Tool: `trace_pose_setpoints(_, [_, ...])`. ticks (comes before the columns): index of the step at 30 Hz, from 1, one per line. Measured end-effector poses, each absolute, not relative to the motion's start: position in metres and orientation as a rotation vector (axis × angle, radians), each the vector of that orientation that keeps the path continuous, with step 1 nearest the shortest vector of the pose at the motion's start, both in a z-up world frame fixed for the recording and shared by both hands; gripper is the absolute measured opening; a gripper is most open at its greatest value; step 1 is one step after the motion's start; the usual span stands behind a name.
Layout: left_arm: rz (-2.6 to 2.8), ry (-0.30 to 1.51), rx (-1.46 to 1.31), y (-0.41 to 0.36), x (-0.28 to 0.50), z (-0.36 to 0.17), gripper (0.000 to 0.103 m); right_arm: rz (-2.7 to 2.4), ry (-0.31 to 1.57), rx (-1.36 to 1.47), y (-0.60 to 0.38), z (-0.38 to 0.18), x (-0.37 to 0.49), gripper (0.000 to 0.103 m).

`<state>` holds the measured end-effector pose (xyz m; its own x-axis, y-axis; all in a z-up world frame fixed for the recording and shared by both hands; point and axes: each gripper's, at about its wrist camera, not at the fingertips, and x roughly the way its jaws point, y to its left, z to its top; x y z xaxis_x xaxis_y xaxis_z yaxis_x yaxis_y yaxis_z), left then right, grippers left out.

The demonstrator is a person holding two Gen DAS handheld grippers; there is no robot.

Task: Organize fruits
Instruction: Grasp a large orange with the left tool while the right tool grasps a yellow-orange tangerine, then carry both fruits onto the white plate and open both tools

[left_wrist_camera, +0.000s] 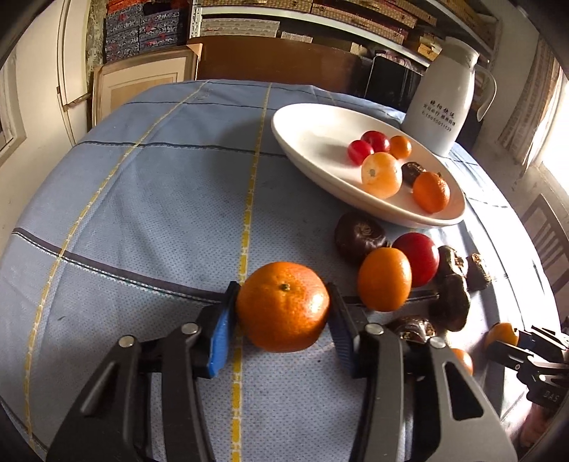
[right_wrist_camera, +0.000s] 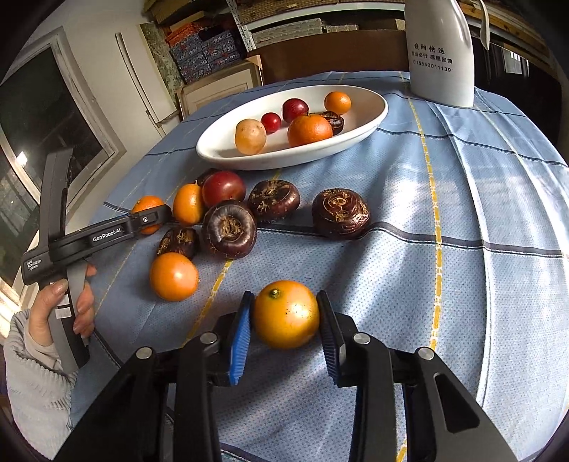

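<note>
Your left claw point(left_wrist_camera: 282, 309) pinches a tangerine point(left_wrist_camera: 282, 306), your right claw point(right_wrist_camera: 284, 321) an orange point(right_wrist_camera: 286, 314), over the blue checked worktop point(right_wrist_camera: 462, 220); stacked boxes point(left_wrist_camera: 142, 32) line far shelves.

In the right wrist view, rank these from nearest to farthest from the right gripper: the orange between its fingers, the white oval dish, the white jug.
1. Orange: between the right gripper fingers, at the near edge.
2. White oval dish: mid-table, up and left of centre, holding fruit.
3. White jug: far edge, upper right, behind the dish.

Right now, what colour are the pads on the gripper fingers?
Blue, clearest on the left gripper's pads in the left wrist view.
</note>
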<state>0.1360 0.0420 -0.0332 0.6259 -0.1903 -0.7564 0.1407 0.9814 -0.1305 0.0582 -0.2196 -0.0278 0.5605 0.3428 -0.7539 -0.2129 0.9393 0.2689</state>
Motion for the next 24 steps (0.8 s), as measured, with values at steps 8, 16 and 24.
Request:
trace_pose_setpoints(8, [-0.147, 0.841, -0.099, 0.053, 0.129, -0.027, 0.046, 0.333, 0.907, 0.219, -0.230, -0.028, 0.058, 0.036])
trace_pose_setpoints(16, [-0.199, 0.770, -0.043, 0.024, 0.146, 0.011, 0.046, 0.323, 0.806, 0.206, -0.230, 0.003, 0.075, 0.036])
trace_pose_setpoints(24, [-0.207, 0.756, -0.039, -0.006, 0.212, 0.029, 0.047, 0.277, 0.738, 0.245, -0.235, 0.042, 0.158, 0.036])
